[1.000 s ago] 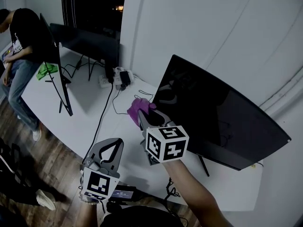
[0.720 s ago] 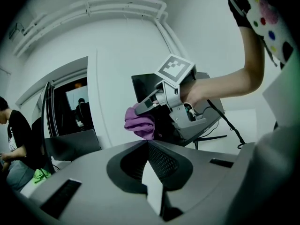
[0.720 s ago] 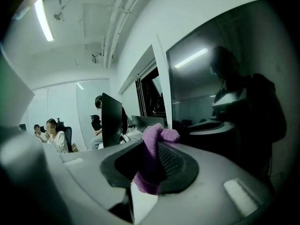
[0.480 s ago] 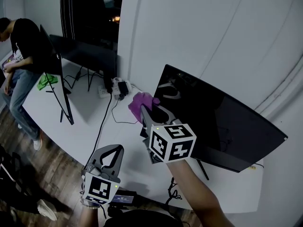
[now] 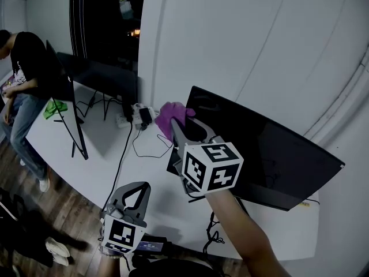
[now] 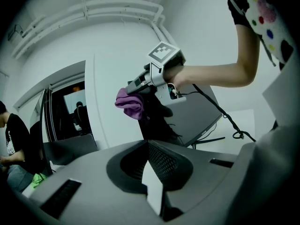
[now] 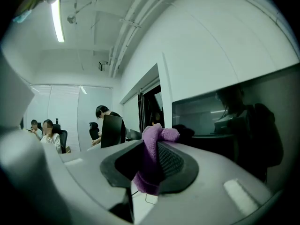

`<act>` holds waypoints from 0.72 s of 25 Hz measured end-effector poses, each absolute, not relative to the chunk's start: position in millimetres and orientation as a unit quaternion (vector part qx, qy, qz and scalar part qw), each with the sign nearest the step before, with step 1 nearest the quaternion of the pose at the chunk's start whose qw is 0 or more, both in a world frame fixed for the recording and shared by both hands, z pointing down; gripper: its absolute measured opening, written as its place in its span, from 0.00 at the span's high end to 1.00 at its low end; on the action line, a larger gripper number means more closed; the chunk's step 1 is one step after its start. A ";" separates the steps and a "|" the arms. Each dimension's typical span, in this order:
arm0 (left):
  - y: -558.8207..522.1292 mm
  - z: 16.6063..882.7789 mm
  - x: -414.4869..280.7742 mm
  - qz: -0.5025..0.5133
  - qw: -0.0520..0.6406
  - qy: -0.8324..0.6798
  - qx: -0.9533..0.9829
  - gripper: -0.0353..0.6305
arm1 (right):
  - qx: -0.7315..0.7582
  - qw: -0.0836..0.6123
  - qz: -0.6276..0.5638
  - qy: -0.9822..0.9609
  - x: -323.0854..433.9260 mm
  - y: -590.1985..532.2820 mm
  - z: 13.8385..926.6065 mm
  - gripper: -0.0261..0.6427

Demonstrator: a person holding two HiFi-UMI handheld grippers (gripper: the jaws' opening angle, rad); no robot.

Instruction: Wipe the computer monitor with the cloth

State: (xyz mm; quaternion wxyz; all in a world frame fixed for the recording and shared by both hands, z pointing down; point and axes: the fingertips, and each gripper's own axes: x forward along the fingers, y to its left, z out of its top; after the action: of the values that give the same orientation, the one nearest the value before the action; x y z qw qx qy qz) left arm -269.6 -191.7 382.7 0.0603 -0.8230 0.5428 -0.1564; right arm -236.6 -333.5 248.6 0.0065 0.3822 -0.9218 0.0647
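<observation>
The dark computer monitor (image 5: 271,154) stands on the white table (image 5: 98,154), screen facing me. My right gripper (image 5: 180,127) is shut on a purple cloth (image 5: 173,116) and holds it at the screen's upper left corner. In the right gripper view the cloth (image 7: 152,158) bulges out between the shut jaws, with the monitor (image 7: 234,125) just to the right. My left gripper (image 5: 134,190) hangs low near the table's front edge, shut and holding nothing. The left gripper view shows its jaws meeting (image 6: 146,143), with the cloth (image 6: 131,104) and the monitor (image 6: 197,118) beyond.
A second monitor (image 5: 66,100) stands edge-on at the left, and a third (image 5: 104,74) behind it. A power strip (image 5: 135,118) with cables lies near the wall. A green cloth (image 5: 55,107) lies at the far left. A person (image 5: 23,68) stands by the table's left end.
My right gripper has risen with the purple cloth from the monitor's lower left side to its upper left corner. The left gripper has stayed low.
</observation>
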 end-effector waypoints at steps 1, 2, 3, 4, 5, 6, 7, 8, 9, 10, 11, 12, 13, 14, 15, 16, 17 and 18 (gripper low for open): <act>-191.0 382.4 -269.1 -0.157 0.060 0.542 -0.823 0.94 | 0.383 0.003 0.061 -0.922 -235.9 -333.9 242.9 0.82; -190.5 382.0 -268.9 -0.157 0.061 0.542 -0.824 0.94 | 0.384 0.000 0.058 -0.921 -235.3 -334.5 237.3 0.82; -190.2 381.4 -268.9 -0.156 0.061 0.542 -0.824 0.94 | 0.385 -0.004 0.055 -0.921 -235.1 -335.1 231.8 0.82; -189.9 380.9 -269.0 -0.156 0.062 0.541 -0.824 0.94 | 0.386 -0.006 0.052 -0.921 -235.1 -335.5 226.5 0.82; -189.6 380.6 -268.8 -0.156 0.062 0.541 -0.824 0.94 | 0.386 -0.008 0.047 -0.921 -235.1 -335.7 221.4 0.82; -189.5 380.4 -268.4 -0.155 0.062 0.540 -0.825 0.94 | 0.387 -0.010 0.042 -0.921 -234.8 -336.0 216.5 0.82; -189.5 379.9 -268.0 -0.155 0.063 0.540 -0.825 0.94 | 0.388 -0.011 0.038 -0.921 -234.2 -336.5 211.7 0.82; -189.6 379.0 -267.7 -0.154 0.065 0.539 -0.825 0.94 | 0.389 -0.013 0.034 -0.920 -233.6 -337.4 206.8 0.82; -189.6 378.1 -267.4 -0.154 0.066 0.538 -0.826 0.94 | 0.391 -0.014 0.030 -0.920 -233.2 -338.5 201.8 0.82; -189.5 377.7 -267.0 -0.153 0.067 0.538 -0.826 0.94 | 0.393 -0.016 0.026 -0.919 -232.9 -339.5 196.6 0.82; -189.4 377.4 -266.2 -0.152 0.067 0.537 -0.827 0.94 | 0.394 -0.017 0.021 -0.919 -232.5 -340.6 191.0 0.82; -189.3 376.8 -265.1 -0.151 0.067 0.536 -0.828 0.94 | 0.396 -0.017 0.015 -0.918 -231.7 -341.9 184.9 0.82; -189.3 376.1 -264.0 -0.150 0.068 0.535 -0.829 0.94 | 0.399 -0.018 0.007 -0.917 -230.6 -343.3 178.4 0.82; -189.2 375.6 -263.2 -0.150 0.068 0.535 -0.829 0.94 | 0.401 -0.019 0.000 -0.916 -229.3 -344.7 171.7 0.82; -189.0 375.2 -262.7 -0.150 0.068 0.535 -0.829 0.94 | 0.404 -0.018 -0.009 -0.915 -227.9 -345.8 165.2 0.83; -188.7 375.1 -262.2 -0.151 0.068 0.535 -0.829 0.94 | 0.406 -0.017 -0.018 -0.914 -226.6 -346.6 159.2 0.82; -188.4 375.0 -261.8 -0.150 0.067 0.535 -0.829 0.94 | 0.407 -0.015 -0.027 -0.913 -225.7 -347.2 153.9 0.82; -188.3 374.8 -261.6 -0.149 0.067 0.535 -0.829 0.94 | 0.406 -0.014 -0.035 -0.913 -225.1 -347.7 148.9 0.82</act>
State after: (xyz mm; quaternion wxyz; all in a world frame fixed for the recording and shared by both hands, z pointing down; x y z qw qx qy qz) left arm -261.6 -188.3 374.8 0.0674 -0.8290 0.5347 -0.1492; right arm -225.1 -347.7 148.9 -0.0143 0.4056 -0.9133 -0.0352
